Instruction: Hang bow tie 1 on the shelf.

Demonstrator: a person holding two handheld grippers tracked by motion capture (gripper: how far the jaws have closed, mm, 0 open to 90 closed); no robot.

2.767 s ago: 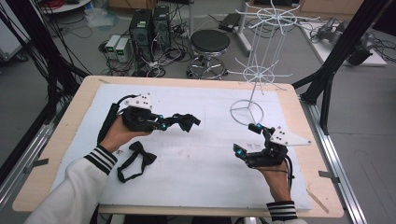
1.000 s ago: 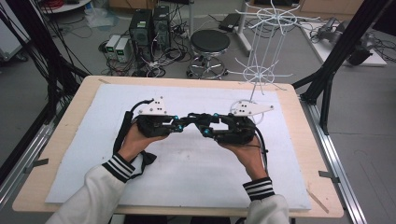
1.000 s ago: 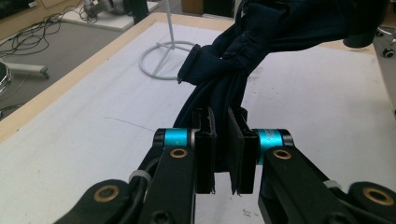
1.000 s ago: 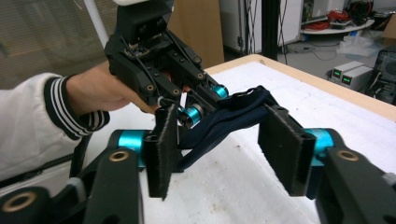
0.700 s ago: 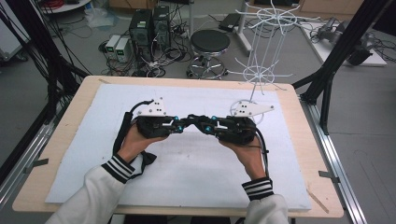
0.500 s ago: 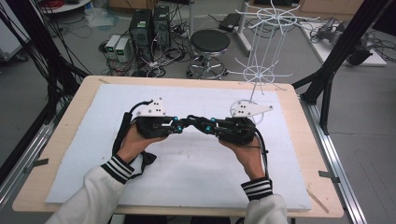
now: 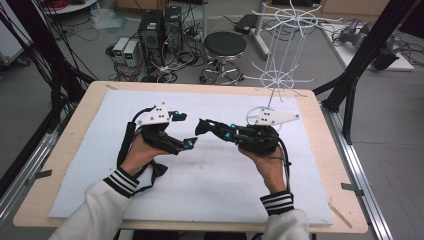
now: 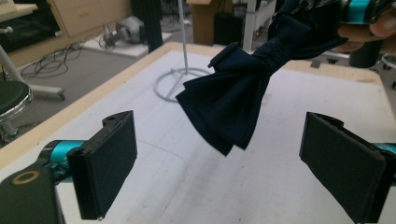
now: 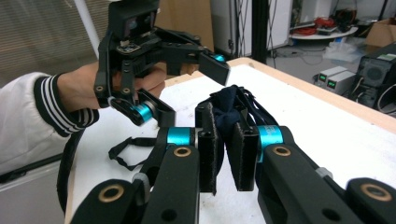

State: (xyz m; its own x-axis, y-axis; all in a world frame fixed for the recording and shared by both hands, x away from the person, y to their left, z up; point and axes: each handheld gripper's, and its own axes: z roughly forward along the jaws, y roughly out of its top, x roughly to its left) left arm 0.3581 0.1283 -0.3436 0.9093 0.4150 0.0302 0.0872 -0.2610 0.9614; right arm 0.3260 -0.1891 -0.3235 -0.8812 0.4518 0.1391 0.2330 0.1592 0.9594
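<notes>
The bow tie hangs in the air over the middle of the table, pinched at one end by our right gripper and drooping free at the other. In the left gripper view its long axis slants from the held end at upper right down to a loose wing at lower left, and that wing dangles between and a little beyond the two wide-spread pads of our left gripper, touching neither. So the tie lies straight ahead of the left jaws, nearer the right hand, which alone carries it.

Earlier frames are given, and the left jaws have just been opening; nothing is pressed between them now. The right jaws have closed down on the cloth, its dark folds bunched between the pads in the right gripper view.

The tie is dark navy, soft and layered, with a knot band at its waist. Its thin strap trails on the white mat under our left sleeve. The wire stand rises well behind.
</notes>
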